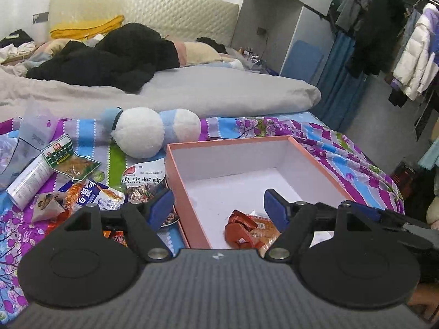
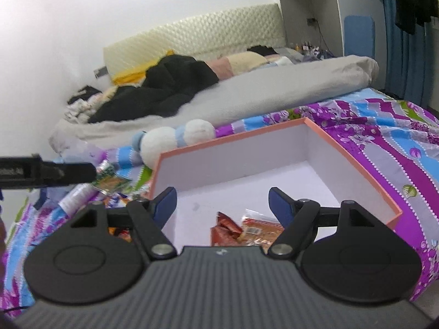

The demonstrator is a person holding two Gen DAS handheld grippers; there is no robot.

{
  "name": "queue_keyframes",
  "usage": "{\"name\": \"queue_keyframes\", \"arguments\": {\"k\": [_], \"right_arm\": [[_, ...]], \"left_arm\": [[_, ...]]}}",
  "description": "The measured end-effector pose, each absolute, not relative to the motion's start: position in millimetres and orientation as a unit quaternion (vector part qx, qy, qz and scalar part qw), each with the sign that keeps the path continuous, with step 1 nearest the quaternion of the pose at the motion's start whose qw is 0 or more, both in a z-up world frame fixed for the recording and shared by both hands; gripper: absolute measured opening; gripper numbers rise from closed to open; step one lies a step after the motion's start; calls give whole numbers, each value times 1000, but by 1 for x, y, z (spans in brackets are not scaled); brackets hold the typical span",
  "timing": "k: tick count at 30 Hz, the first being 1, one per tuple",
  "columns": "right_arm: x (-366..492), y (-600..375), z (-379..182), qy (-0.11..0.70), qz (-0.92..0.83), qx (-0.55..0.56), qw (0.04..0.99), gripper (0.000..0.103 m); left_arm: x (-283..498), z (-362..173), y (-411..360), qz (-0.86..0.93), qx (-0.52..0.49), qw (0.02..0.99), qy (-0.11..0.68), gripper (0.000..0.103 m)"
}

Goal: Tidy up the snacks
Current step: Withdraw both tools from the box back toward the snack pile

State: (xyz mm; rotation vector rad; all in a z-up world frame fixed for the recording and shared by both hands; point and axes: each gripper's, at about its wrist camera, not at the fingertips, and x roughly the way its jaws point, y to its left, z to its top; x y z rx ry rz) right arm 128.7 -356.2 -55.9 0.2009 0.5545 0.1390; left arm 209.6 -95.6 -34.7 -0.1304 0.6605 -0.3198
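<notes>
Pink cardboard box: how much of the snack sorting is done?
Barely started. The pink cardboard box holds only a couple of red-orange snack packets. Both tools, left and right, are open and empty. Left outside on the purple floral sheet: green packet, white tube, blue packet.

The snack packets point(image 1: 248, 230) in the box point(image 1: 175, 181) are partly covered by the left gripper point(image 1: 219, 208) body at the lower middle of the frame. In the right wrist view the same packets point(image 2: 238, 229) are cut off likewise, and the whole picture is blurred. The print on the packets point(image 1: 82, 192) at lower left cannot be read.
</notes>
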Motion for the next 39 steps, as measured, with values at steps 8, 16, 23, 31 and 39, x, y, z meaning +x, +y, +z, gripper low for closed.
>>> {"name": "queue_keyframes", "arguments": {"k": [8, 16, 23, 31, 39], "right_arm": [[97, -341, -52, 254, 78, 107, 958, 76], [68, -315, -52, 244, 102, 89, 960, 76], [46, -295, -55, 243, 119, 74, 960, 76], [22, -279, -68, 253, 132, 70, 956, 76], [7, -265, -73, 261, 151, 70, 951, 76]], "left_arm": [[173, -35, -85, -154, -48, 937, 310, 77], [145, -38, -67, -151, -56, 938, 306, 77], [122, -42, -49, -138, -56, 942, 302, 77], [90, -56, -24, -115, -71, 937, 321, 77], [71, -79, -3, -90, -95, 928, 349, 77]]}}
